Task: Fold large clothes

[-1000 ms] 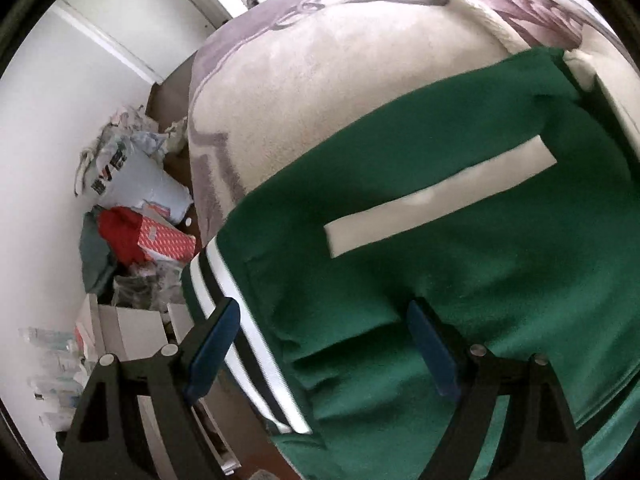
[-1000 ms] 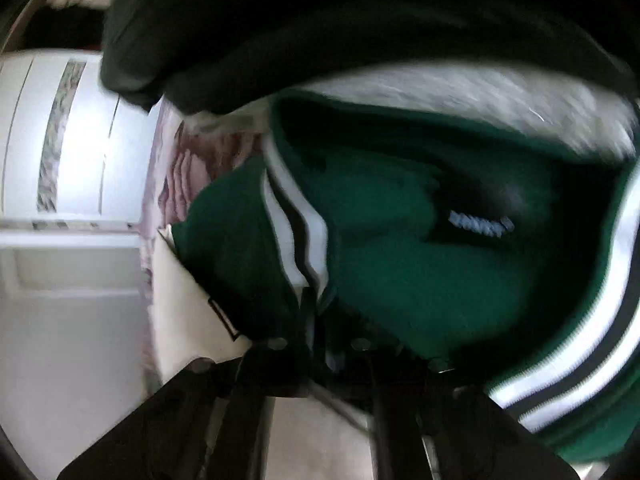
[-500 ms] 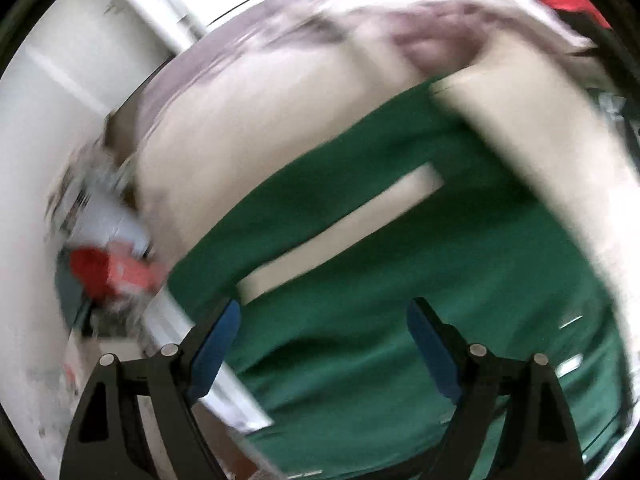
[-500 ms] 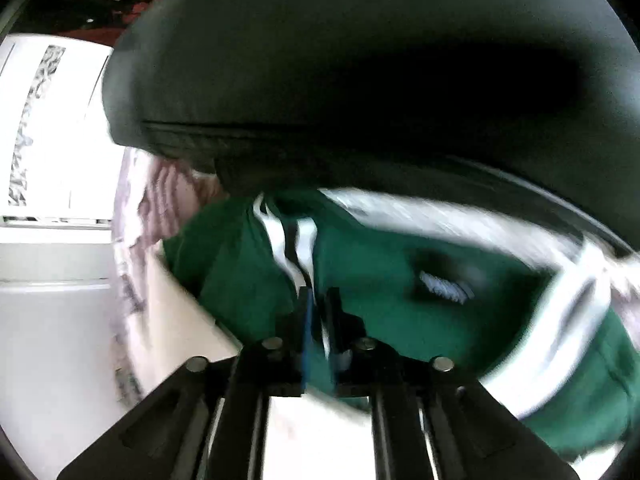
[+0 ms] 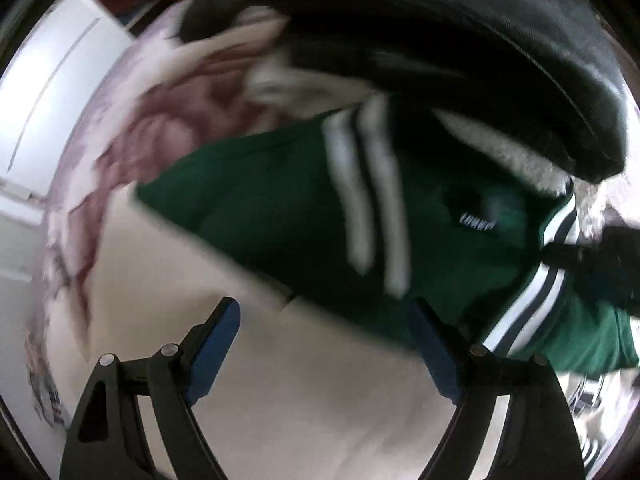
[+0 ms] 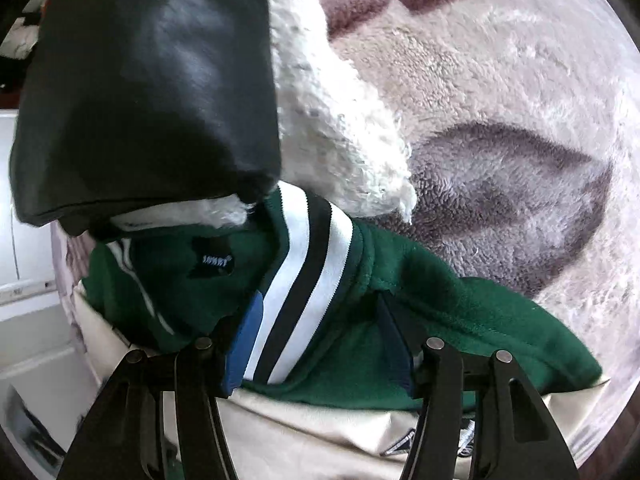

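Note:
A green jacket (image 5: 280, 216) with white and black striped trim and cream sleeves lies on a bed with a plush blanket. My left gripper (image 5: 324, 344) is open and empty above the cream part (image 5: 320, 400), near the green edge. My right gripper (image 6: 320, 332) is open, its jaws standing either side of the striped collar band (image 6: 304, 280) without gripping it. The jacket (image 6: 460, 320) spreads to the right in the right wrist view. The right gripper's body shows at the right edge of the left wrist view (image 5: 608, 256).
A black leather jacket with white fleece lining (image 6: 152, 80) lies just beyond the green jacket, also in the left wrist view (image 5: 440, 40). The plush patterned blanket (image 6: 500, 120) covers the bed. A white wall or cabinet (image 5: 48, 100) stands at the left.
My right gripper has opened and let go of the green fabric it held. My left gripper swung from the jacket's body toward its collar end, staying open.

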Demonstrator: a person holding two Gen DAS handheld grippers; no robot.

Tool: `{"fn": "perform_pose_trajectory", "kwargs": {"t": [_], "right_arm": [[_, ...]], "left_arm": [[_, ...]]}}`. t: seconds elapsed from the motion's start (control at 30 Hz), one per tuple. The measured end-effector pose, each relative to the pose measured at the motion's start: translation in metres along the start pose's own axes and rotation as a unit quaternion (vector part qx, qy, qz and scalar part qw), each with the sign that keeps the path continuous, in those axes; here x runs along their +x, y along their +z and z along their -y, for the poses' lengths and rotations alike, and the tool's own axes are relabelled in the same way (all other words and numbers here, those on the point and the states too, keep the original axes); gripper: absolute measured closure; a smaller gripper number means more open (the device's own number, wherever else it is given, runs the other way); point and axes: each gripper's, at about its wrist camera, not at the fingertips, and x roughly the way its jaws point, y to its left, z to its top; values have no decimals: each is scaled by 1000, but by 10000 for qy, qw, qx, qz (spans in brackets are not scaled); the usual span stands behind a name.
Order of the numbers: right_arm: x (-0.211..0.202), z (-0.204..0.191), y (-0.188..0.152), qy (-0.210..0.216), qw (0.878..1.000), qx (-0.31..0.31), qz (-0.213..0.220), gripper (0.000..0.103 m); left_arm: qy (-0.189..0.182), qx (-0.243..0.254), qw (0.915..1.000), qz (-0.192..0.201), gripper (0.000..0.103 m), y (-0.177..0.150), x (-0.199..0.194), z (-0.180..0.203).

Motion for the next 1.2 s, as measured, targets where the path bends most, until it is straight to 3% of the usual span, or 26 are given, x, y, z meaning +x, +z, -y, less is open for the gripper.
{"fn": "perform_pose_trajectory", "kwargs": {"t": [0.1,0.2,0.27,0.3,0.33,0.37,0.4,0.47,0.53,0.7,0.87,1.0,1.03,1.07,1.1,1.13,1.2], "right_arm": [[5,-10,-1,-23,10000,60,39,42],[12,-25,-6,-110,9999,-16,72,40],[19,-38,-10,-263,9995,-88,164,39],[22,-41,-13,-399,9987,-135,271,40],[29,-53,-17,-534,9978,-186,333,49],[32,-55,-20,-791,9957,-229,414,67],[33,-54,-21,-893,9945,-201,508,73],[29,-46,-22,-734,9954,7,619,85],[21,-39,-21,-484,9959,232,723,89],[7,-27,-9,-91,9937,681,888,90],[11,-22,-2,-21,9973,435,585,87],[-16,-3,-8,756,9971,14,25,82],[-27,6,-17,932,9956,-16,-111,73],[-33,11,-22,1041,9944,-27,-163,56],[-44,19,-36,1194,9926,-66,-195,48],[-52,25,-47,1232,9921,-129,-184,39],[-71,37,-76,1165,9925,-322,-182,39]], "left_arm": [[8,220,9998,-1,20,21,18,13],[41,498,9986,142,60,28,27,20],[100,624,9978,223,67,29,29,24],[167,672,9971,327,78,27,28,24],[183,700,9966,398,83,27,27,25],[155,708,9964,443,85,26,25,25],[125,712,9962,481,98,26,24,23],[-11,681,9961,568,101,27,15,23],[-130,584,9967,541,102,33,11,19],[-247,449,9979,384,101,44,19,10],[-351,371,9983,282,96,32,3,6],[-892,32,9949,462,95,-1,-44,-22],[-994,-33,9935,549,83,-11,-58,-30],[-1096,-138,9918,635,70,-24,-71,-36],[-1143,-261,9907,695,25,-37,-86,-39],[-1144,-347,9900,744,0,-48,-94,-49],[-1171,-573,9879,836,0,-76,-113,-67]]}}
